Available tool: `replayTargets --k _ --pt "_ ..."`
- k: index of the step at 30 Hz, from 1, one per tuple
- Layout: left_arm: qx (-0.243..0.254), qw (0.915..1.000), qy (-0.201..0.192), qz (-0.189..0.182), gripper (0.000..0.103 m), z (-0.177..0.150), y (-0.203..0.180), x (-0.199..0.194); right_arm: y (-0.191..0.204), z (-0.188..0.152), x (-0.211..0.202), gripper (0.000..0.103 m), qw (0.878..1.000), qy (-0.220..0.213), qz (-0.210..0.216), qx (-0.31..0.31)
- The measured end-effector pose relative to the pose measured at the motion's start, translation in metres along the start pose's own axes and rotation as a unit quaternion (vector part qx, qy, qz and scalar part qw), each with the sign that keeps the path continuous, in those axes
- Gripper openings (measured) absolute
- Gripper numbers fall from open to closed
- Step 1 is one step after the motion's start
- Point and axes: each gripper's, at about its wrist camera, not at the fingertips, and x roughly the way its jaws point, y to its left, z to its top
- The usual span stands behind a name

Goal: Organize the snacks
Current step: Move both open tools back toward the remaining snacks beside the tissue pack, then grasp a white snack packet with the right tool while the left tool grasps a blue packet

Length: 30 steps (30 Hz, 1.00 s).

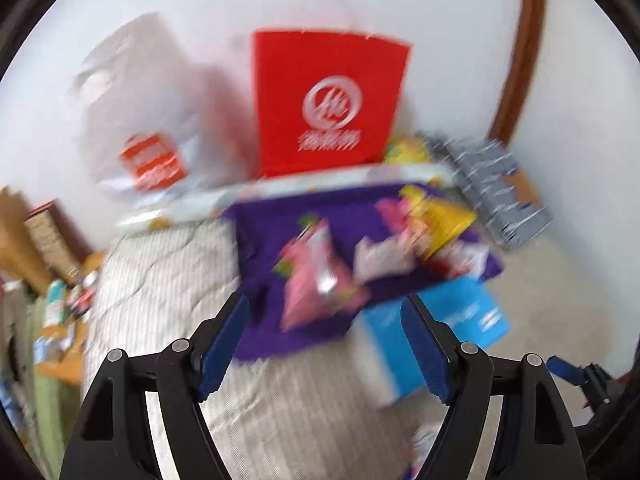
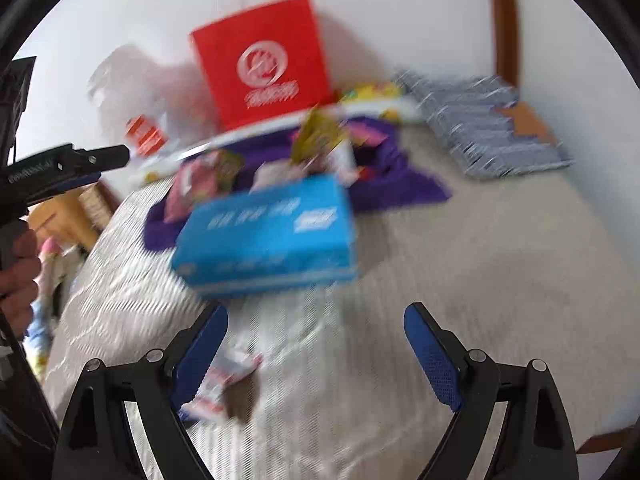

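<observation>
Both wrist views smeared by motion blur. I cannot read the white logo on the red bag [image 1: 328, 108] or the print on the blue box [image 2: 268, 236]. Snack packets [image 1: 316, 272] on the purple cloth [image 1: 280, 216] are colour patches only; kinds not identifiable. The small wrapper [image 2: 224, 380] is partly hidden behind the right gripper's [image 2: 316, 356] finger. Left gripper [image 2: 76, 164] is cut off at the frame edge there.

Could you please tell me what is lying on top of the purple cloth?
Blurred snack packets: a pink packet and a yellow packet. The blue box hides the purple cloth near edge.
</observation>
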Motion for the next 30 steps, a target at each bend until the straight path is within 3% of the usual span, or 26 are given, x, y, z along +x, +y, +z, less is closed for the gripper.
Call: replayTargets --k 5,11,16,20,22,24,25,30 --pt "-0.033 0.9991 0.018 0.017 0.078 -0.044 0.026 -0.006 0.035 -0.020 0.011 0.088 0.999 0.029 0.031 -0.016" --pt "-0.036 0.9986 0.040 0.001 0.078 -0.080 0.038 -0.014 0.043 -0.032 0.031 0.088 0.995 0.063 0.055 0.049" --pt "-0.026 0.9979 0.059 0.005 0.078 -0.096 0.046 -0.009 0.059 -0.035 0.043 0.090 0.996 0.069 0.027 0.042" --pt "-0.048 0.9968 0.064 -0.001 0.078 -0.104 0.058 -0.004 0.072 -0.035 0.052 0.090 0.997 0.070 -0.008 0.026" --pt "-0.057 0.9956 0.074 -0.009 0.078 -0.107 0.062 0.001 0.081 -0.038 0.056 0.087 0.997 0.067 -0.039 0.004" --pt "-0.059 0.9947 0.082 -0.019 0.078 -0.109 0.063 0.006 0.087 -0.042 0.057 0.068 0.996 0.058 -0.059 -0.020" --pt "-0.057 0.9946 0.083 -0.022 0.078 -0.111 0.062 0.007 0.090 -0.043 0.057 0.064 0.996 0.051 -0.067 -0.034" --pt "-0.035 0.9944 0.091 -0.040 0.078 -0.117 0.051 0.013 0.072 -0.035 0.053 0.056 0.998 0.055 -0.021 -0.019"
